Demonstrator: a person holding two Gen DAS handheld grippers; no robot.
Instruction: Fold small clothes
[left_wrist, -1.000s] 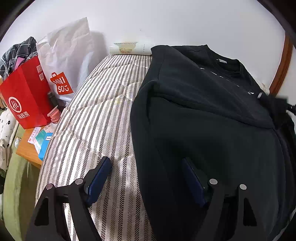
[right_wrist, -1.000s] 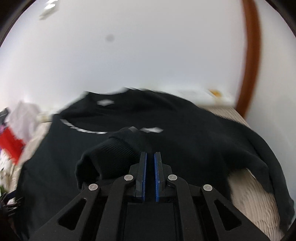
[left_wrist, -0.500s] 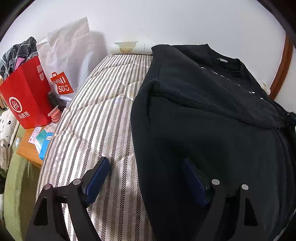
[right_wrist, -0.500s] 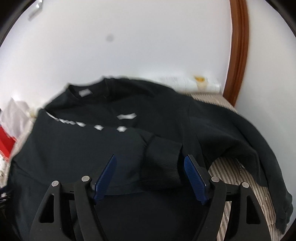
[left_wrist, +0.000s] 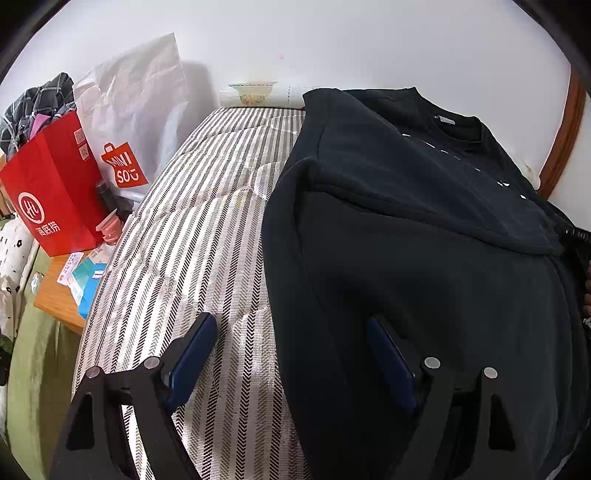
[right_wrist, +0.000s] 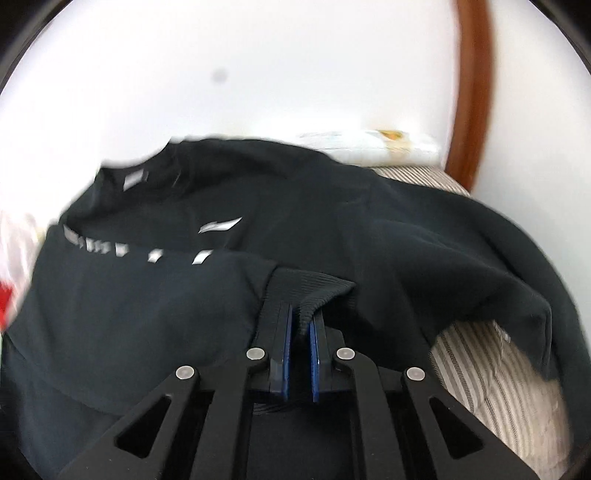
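Black sweatshirt (left_wrist: 424, 258) is lying spread across the right half of the striped mattress (left_wrist: 207, 236), with a red paper bag (left_wrist: 51, 188), a white shopping bag (left_wrist: 136, 110) and a wooden side table (left_wrist: 61, 299) crowding the far left edge. Left gripper (left_wrist: 291, 354) is pointing steeply downward with jaws standing wide open, one finger over bare mattress, the other over the garment's near hem, nothing pinched. Only the blurred right-wrist view is showing the right gripper (right_wrist: 300, 325) angling down, jaws closing on the ribbed cuff (right_wrist: 310, 291) of the folded-over sleeve.
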